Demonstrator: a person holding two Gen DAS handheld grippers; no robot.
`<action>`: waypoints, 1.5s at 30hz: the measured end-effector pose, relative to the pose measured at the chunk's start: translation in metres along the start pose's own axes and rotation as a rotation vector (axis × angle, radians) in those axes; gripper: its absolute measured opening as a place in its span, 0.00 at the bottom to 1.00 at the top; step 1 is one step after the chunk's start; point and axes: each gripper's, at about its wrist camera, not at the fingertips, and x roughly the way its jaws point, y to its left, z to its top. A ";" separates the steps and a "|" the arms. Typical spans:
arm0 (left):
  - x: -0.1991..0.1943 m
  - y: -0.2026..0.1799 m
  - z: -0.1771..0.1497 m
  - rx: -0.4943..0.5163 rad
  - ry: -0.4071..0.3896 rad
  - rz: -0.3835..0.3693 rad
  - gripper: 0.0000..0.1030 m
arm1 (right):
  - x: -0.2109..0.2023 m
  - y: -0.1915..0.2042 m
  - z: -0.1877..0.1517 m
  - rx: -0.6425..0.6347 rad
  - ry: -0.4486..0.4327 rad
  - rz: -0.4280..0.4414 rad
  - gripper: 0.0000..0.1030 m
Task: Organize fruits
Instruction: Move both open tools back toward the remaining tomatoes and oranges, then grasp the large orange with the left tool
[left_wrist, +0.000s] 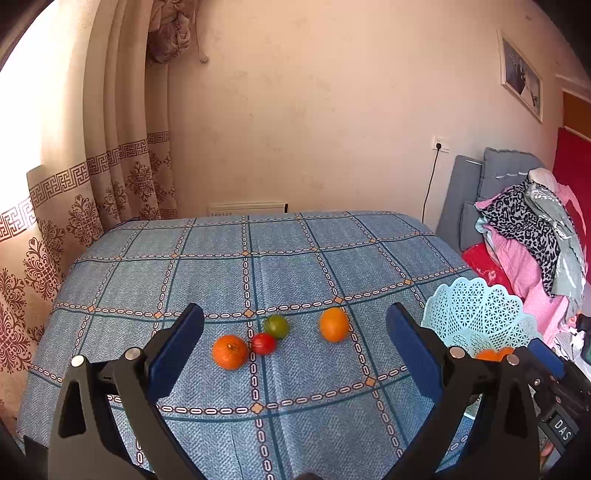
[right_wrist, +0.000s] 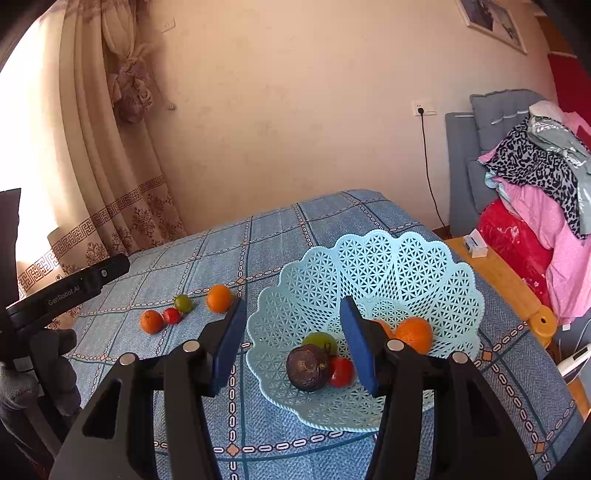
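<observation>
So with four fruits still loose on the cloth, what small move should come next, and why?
Probably lower the open left hand-held gripper onto the nearest orange. It lies closest to the fingers, both grippers are empty, and the basket already holds several fruits.

The right gripper (right_wrist: 291, 343) is held open above the near rim of the light blue lattice basket (right_wrist: 436, 266), nothing between its blue pads. Inside the basket are seen a dark purple fruit (right_wrist: 307, 368), a red tomato (right_wrist: 341, 371), a green fruit (right_wrist: 320, 341) and an orange (right_wrist: 414, 334). Four more fruits are laid on the blue checked tablecloth (right_wrist: 280, 229) left of it: two oranges (right_wrist: 219, 298), a green tomato (right_wrist: 183, 303), a red one (right_wrist: 171, 315).
</observation>
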 end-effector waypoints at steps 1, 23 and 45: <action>0.001 0.006 0.001 -0.008 0.000 0.011 0.97 | 0.001 0.004 -0.001 -0.007 0.002 0.008 0.51; 0.056 0.081 -0.021 -0.064 0.110 0.140 0.97 | 0.031 0.089 -0.023 -0.148 0.115 0.165 0.52; 0.126 0.073 -0.052 -0.050 0.293 0.015 0.48 | 0.063 0.104 -0.038 -0.178 0.204 0.186 0.52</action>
